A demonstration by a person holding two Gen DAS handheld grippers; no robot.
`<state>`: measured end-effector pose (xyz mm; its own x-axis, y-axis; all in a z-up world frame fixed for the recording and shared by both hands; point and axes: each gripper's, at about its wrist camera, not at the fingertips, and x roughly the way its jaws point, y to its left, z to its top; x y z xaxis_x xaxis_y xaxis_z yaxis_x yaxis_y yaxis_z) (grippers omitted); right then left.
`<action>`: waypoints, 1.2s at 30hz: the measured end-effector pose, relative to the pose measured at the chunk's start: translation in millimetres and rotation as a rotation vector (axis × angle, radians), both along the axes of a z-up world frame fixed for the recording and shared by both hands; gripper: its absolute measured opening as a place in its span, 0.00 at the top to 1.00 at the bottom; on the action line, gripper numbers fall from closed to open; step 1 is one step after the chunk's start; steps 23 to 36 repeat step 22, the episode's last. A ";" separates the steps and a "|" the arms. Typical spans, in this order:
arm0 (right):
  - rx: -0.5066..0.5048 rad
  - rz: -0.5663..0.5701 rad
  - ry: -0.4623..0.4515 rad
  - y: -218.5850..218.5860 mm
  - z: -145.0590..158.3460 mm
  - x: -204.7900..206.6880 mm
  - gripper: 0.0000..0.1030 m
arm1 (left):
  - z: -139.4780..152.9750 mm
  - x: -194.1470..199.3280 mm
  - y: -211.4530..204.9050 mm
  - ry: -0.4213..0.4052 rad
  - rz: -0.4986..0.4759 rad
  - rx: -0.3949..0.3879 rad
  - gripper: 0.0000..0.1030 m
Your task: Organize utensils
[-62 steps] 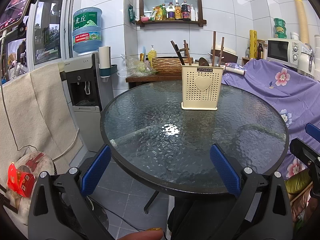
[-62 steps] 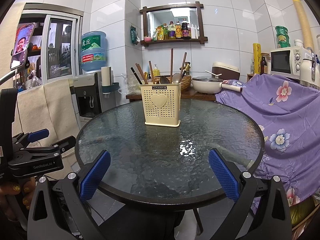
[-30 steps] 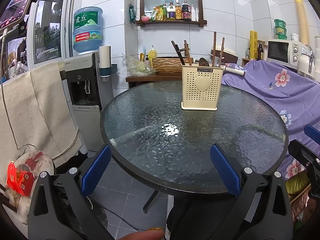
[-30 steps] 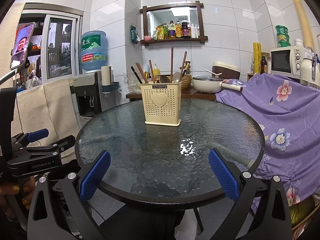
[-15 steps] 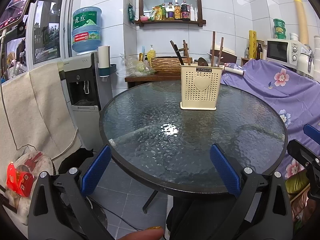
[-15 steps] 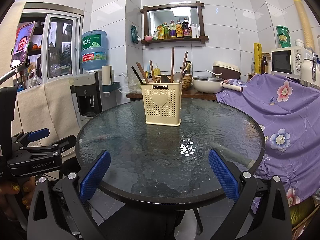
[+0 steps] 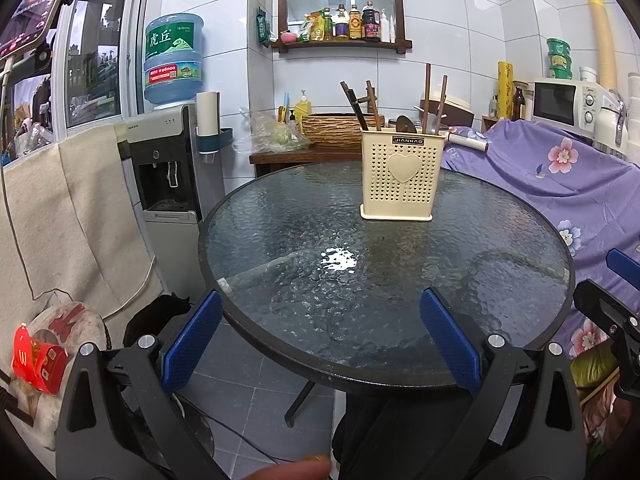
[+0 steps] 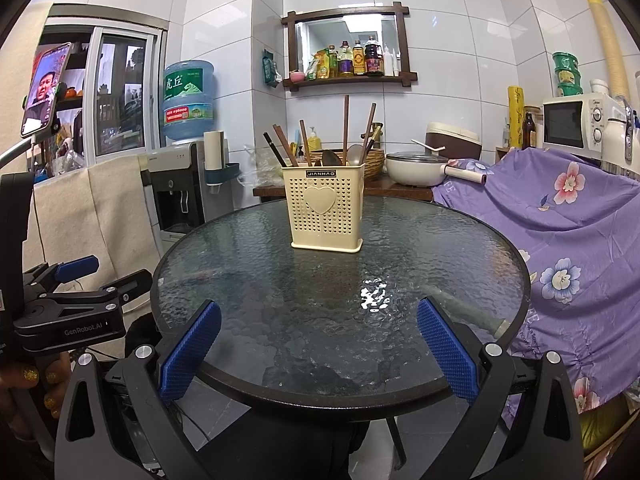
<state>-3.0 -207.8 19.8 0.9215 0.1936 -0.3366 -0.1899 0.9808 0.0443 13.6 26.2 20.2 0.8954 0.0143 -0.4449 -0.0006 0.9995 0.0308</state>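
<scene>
Utensils (image 8: 320, 140) — dark chopsticks, a couple of spoons and wooden handles — stand bunched in a cream perforated holder (image 8: 326, 210) that sits on the round glass table (image 8: 500, 264), toward its far edge and well apart from both tools. Nothing else lies on the glass, so the sorting looks close to finished, or not yet begun; the views cannot settle which. The left gripper (image 7: 320, 340) hangs off the table's near edge with its blue pads spread wide and nothing between them, and the right gripper (image 8: 316, 344) is held the same way, wide and empty, just off the near edge. From here the likeliest trouble is the holder itself: it is tall, light-looking plastic on slick textured glass, and a reach that catches a leaning handle or pulls a chopstick out at an angle could tip it or slide it toward the far edge. The handles also cross one another, so closing on one may drag its neighbour along. A black cat (image 7: 158, 316) sits on the floor by the table's left edge, and could get underfoot. Readable writing: "JIANHAO" on the holder's front plate, "GenRobot.AI" on the left tool's body as seen from the right wrist, and "TIGER SPRING" on the blue water jug (image 7: 174, 58).
</scene>
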 end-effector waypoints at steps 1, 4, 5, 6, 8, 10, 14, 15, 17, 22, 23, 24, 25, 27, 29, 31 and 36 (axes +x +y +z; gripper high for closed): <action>0.001 0.000 0.001 1.1 -1.0 -1.9 0.06 | 0.4 0.2 0.2 0.002 -0.002 -0.003 0.06; -0.001 0.001 0.000 0.5 -1.1 -0.3 0.06 | 0.5 0.8 0.3 0.003 -0.007 -0.012 0.06; -0.001 0.001 0.001 0.6 -1.2 -0.4 0.06 | 0.8 0.5 0.4 0.001 -0.010 -0.015 0.06; -0.001 0.002 0.002 1.2 -1.8 -1.6 0.06 | 0.9 -0.3 -0.2 -0.004 -0.012 -0.016 0.06; -0.001 0.001 0.001 0.6 -1.0 -0.4 0.06 | 1.0 -1.4 -1.3 -0.010 -0.013 -0.011 0.06; 0.000 0.001 0.002 1.6 -1.8 -2.1 0.06 | 1.0 -1.5 -1.9 -0.007 -0.016 -0.010 0.06; -0.001 0.002 0.002 0.3 -0.7 0.1 0.06 | 0.8 -1.8 -1.8 -0.007 -0.012 -0.004 0.06; 0.000 0.002 0.002 1.1 -1.3 -1.2 0.06 | 0.3 -1.9 -1.8 -0.005 -0.013 -0.003 0.06; -0.001 0.001 0.001 0.7 -0.7 -0.3 0.06 | 0.1 -1.5 -2.3 -0.001 -0.011 -0.001 0.06; -0.001 0.001 0.002 0.3 -0.2 0.3 0.06 | -0.1 0.0 -1.2 0.005 -0.005 -0.003 0.06; -0.001 0.001 0.002 0.3 -0.2 0.3 0.06 | -0.1 0.0 -1.2 0.005 -0.005 -0.003 0.06; -0.001 0.001 0.002 0.3 -0.2 0.3 0.06 | -0.1 0.0 -1.2 0.005 -0.005 -0.003 0.06; -0.001 0.001 0.002 0.3 -0.2 0.3 0.06 | -0.1 0.0 -1.2 0.005 -0.005 -0.003 0.06; -0.001 0.001 0.002 0.3 -0.2 0.3 0.06 | -0.1 0.0 -1.2 0.005 -0.005 -0.003 0.06; -0.001 0.001 0.002 0.3 -0.2 0.3 0.06 | -0.1 0.0 -1.2 0.005 -0.005 -0.003 0.06; -0.001 0.001 0.002 0.3 -0.2 0.3 0.06 | -0.1 0.0 -1.2 0.005 -0.005 -0.003 0.06; -0.001 0.001 0.002 0.3 -0.2 0.3 0.06 | -0.1 0.0 -1.2 0.005 -0.005 -0.003 0.06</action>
